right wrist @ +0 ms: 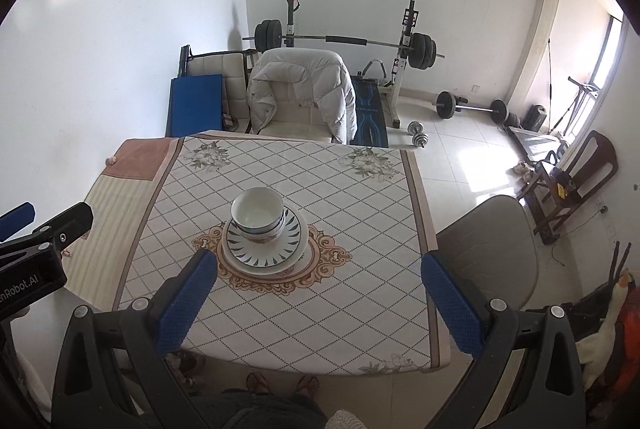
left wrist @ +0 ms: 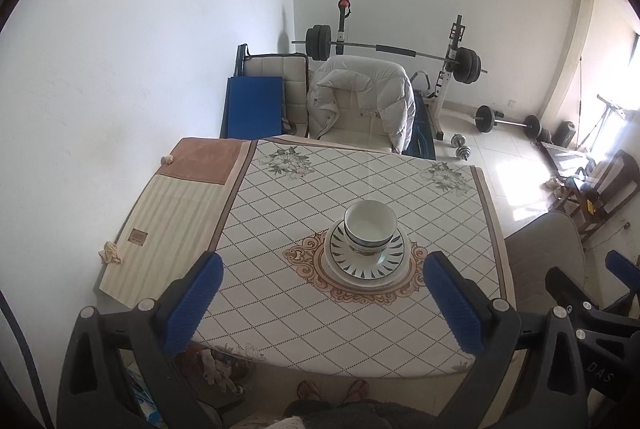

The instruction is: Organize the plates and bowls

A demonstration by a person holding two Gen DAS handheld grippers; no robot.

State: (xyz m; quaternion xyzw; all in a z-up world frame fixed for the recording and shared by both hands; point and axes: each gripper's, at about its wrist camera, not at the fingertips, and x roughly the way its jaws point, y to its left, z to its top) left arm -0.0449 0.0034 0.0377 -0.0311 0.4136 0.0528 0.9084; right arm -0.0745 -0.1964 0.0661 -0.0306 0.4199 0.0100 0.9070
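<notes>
White bowls (left wrist: 370, 231) with dark bands are nested and stand on a patterned plate (left wrist: 362, 261), which lies on a larger white plate at the middle of the table. The same stack of bowls (right wrist: 258, 215) and plates (right wrist: 264, 249) shows in the right wrist view. My left gripper (left wrist: 324, 303) is open and empty, held above the table's near edge, short of the stack. My right gripper (right wrist: 320, 299) is open and empty, also above the near edge, to the right of the stack. The right gripper shows at the left view's right edge (left wrist: 576, 293).
The table (left wrist: 320, 329) has a diamond-pattern cloth and a striped mat (left wrist: 172, 225) at the left. A chair with a white jacket (left wrist: 360, 101) stands behind it. A grey chair (right wrist: 488, 257) is at the right. A wall runs along the left. Weights lie on the floor.
</notes>
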